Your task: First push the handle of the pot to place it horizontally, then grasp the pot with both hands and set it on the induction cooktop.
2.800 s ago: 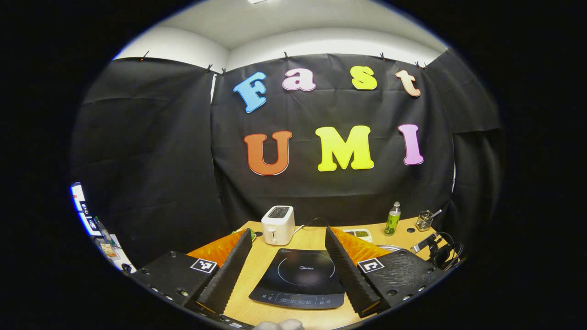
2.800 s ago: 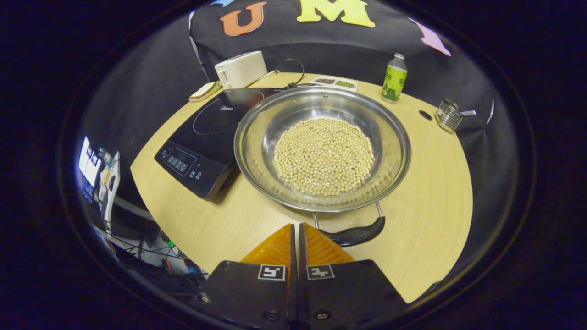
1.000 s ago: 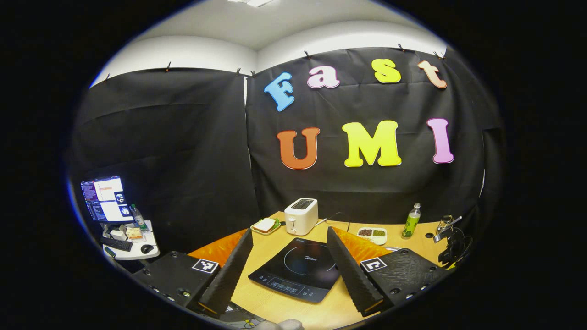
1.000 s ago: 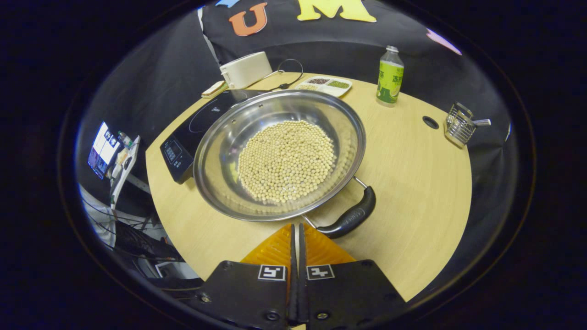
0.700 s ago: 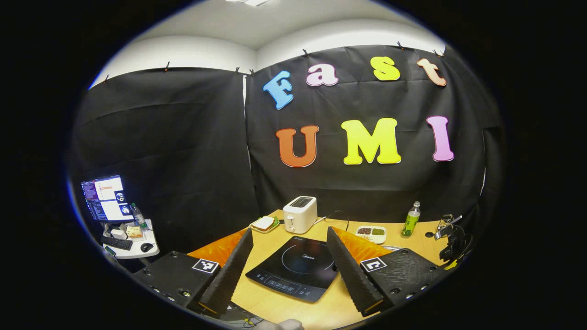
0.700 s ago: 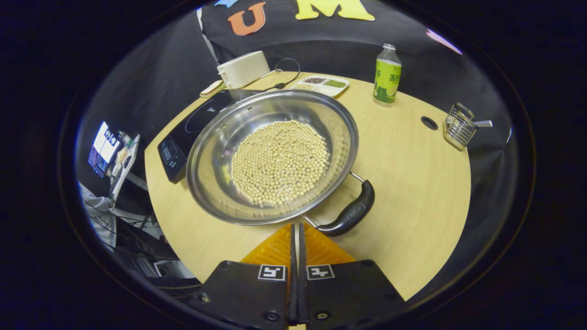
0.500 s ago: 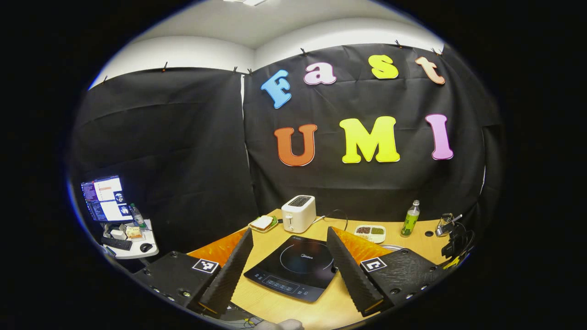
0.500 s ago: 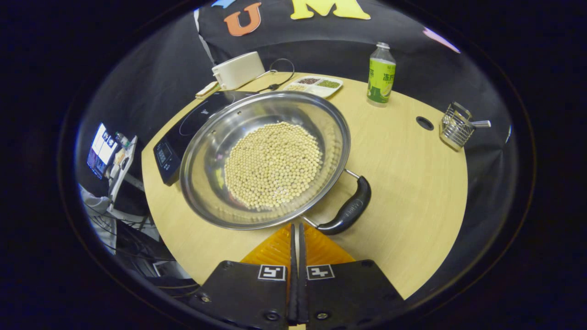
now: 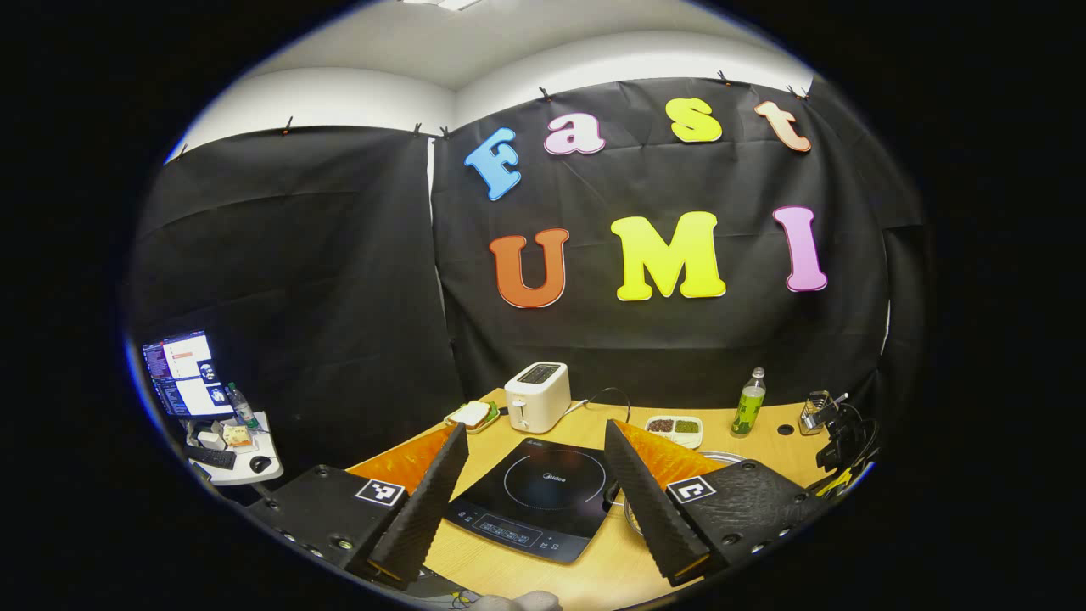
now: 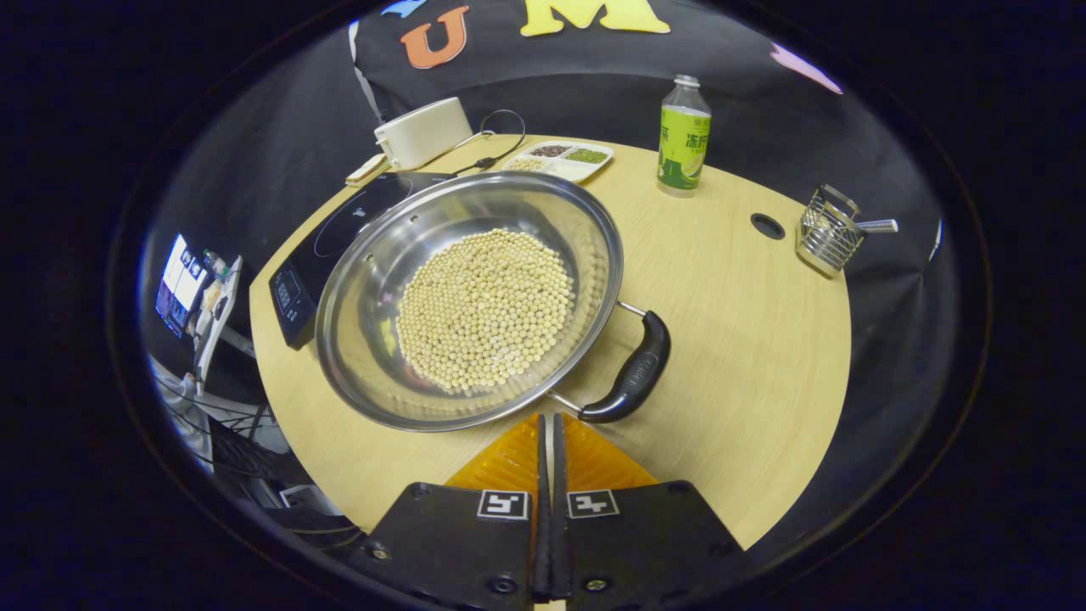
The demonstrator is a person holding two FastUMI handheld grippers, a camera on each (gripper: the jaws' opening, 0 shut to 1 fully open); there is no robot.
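Pot (image 10: 471, 301) rotated; handle (image 10: 632, 369) now at 4 o'clock, push probably unfinished. Right gripper (image 10: 547, 424) clenched, empty. Left gripper (image 9: 534, 450) released. Cooktop (image 9: 543, 496) bare.

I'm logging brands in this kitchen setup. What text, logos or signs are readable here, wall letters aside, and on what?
"Midea": on the induction cooktop, inside its ring.
On the pot handle: an embossed mark, too small to read.
On the bottle and the monitor: print too blurred to read.
On the left claw and right claw: square coded markers, no words.
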